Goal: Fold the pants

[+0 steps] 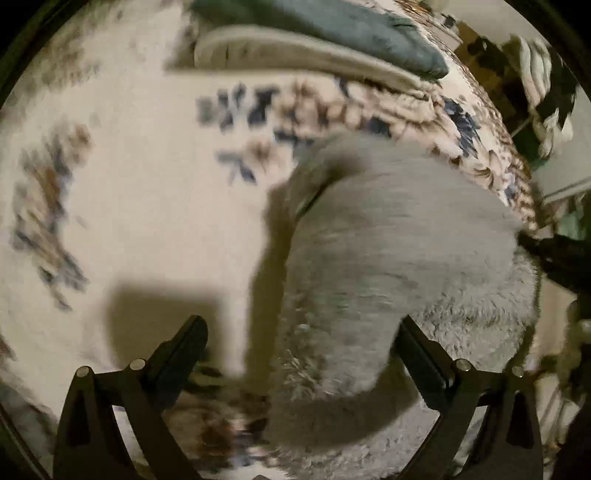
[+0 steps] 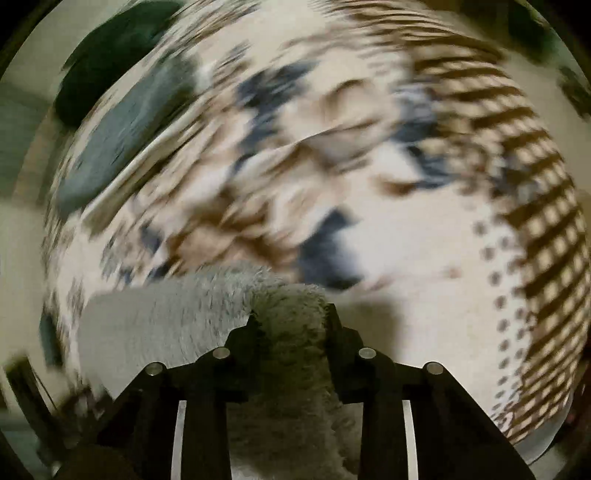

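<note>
On the near right of the floral bedspread, the right gripper is clamping fluffy grey fleece pants, probably mid-fold (frames blurred); the left gripper, spread wide, needs its own hold.

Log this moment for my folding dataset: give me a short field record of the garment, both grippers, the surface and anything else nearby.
garment: grey fuzzy pants, bunched, partly lifted
left gripper: open, fingers either side of the fabric, not clamped
right gripper: shut on a fold of the pants
surface: cream bedspread with blue and brown floral print
nearby: teal folded cloth on a cream folded piece, far side of the bed
image quality: both views motion-blurred, right wrist more so
</note>
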`<state>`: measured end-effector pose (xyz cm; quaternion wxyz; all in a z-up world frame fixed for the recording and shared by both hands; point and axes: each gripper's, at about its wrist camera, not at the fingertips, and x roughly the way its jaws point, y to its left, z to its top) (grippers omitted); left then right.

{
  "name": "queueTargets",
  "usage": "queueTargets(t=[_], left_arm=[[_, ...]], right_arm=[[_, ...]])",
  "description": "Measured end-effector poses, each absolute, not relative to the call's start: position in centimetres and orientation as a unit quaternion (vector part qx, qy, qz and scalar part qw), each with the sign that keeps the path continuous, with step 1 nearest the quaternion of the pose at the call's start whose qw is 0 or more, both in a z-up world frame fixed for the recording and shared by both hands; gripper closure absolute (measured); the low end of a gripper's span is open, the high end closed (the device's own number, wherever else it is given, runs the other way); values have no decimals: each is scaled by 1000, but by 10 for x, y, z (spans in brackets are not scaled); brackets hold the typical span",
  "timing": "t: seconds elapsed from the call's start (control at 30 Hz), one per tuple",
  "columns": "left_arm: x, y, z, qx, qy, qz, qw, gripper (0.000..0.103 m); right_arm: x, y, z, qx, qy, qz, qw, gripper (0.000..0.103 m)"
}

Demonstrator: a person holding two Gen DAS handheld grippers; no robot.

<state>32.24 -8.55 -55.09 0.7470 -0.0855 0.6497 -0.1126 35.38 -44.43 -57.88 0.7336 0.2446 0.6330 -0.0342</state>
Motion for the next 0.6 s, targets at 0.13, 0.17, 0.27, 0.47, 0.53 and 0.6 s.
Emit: queueTargets(t=[0.13, 0.17, 0.27, 0.47, 0.53, 0.6], left_arm=[[331, -83, -551, -88, 651, -105, 747, 0], [333, -83, -542, -82, 645, -106, 752, 0], [331, -86, -515, -74, 630, -105, 766, 0], [340, -104, -500, -102, 613, -118, 774, 0], [346, -111, -512, -92, 623, -113, 769, 0], [353, -118, -535, -66, 637, -98, 762, 0]], right_arm=[[355, -437, -584, 241, 656, -26, 715, 60], [351, -435, -569, 234, 650, -28, 723, 58], [323, -430, -515, 256, 585, -3, 770, 58], [301, -363, -520, 357, 579, 158, 715, 85], [306, -345, -549, 343, 609, 151, 699, 85], [306, -341, -585, 315, 652, 107, 681, 98]])
